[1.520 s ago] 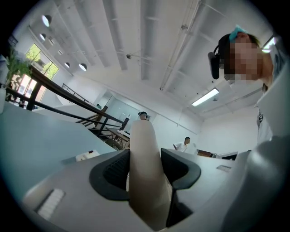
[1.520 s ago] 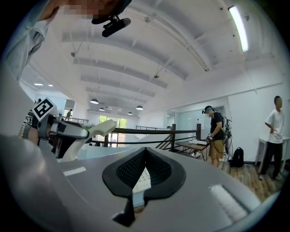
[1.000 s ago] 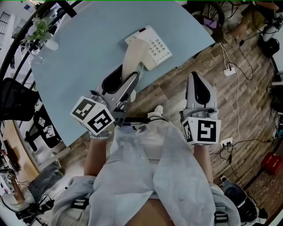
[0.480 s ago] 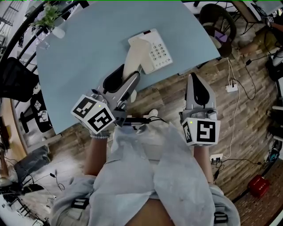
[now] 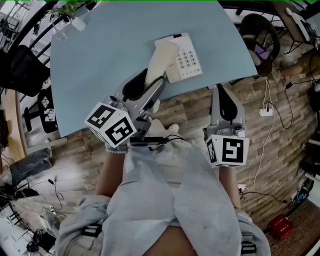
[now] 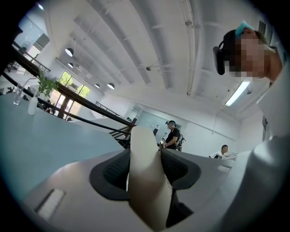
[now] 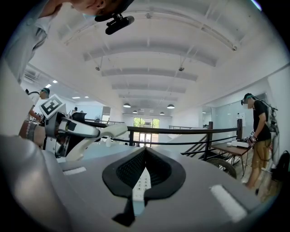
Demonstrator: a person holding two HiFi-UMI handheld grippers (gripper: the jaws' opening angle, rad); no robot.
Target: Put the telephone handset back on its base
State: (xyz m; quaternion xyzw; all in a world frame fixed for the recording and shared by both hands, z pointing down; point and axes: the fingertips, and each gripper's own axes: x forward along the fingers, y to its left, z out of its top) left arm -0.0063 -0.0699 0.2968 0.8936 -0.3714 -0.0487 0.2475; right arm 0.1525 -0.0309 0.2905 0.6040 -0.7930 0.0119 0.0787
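Note:
The white telephone base (image 5: 186,59) with its keypad lies near the front edge of the light blue table (image 5: 100,55). The cream handset (image 5: 159,62) slants from my left gripper (image 5: 146,84) up to the base's left side, where its far end lies over the cradle. That gripper is shut on the handset (image 6: 146,190), which fills the gap between its jaws (image 6: 145,154). My right gripper (image 5: 220,95) hangs over the wooden floor to the right of the table, shut and empty (image 7: 145,156). In the right gripper view, the left gripper (image 7: 68,129) holds the handset (image 7: 113,131).
A small plant in a vase (image 5: 72,12) stands at the table's far left corner. A round chair (image 5: 262,35) is off the table's right side and a black chair (image 5: 22,62) off its left. Cables and a power strip (image 5: 264,111) lie on the floor.
The left gripper with the handset has edged slightly up toward the base while the head view shifted. The right gripper has stayed where it was.

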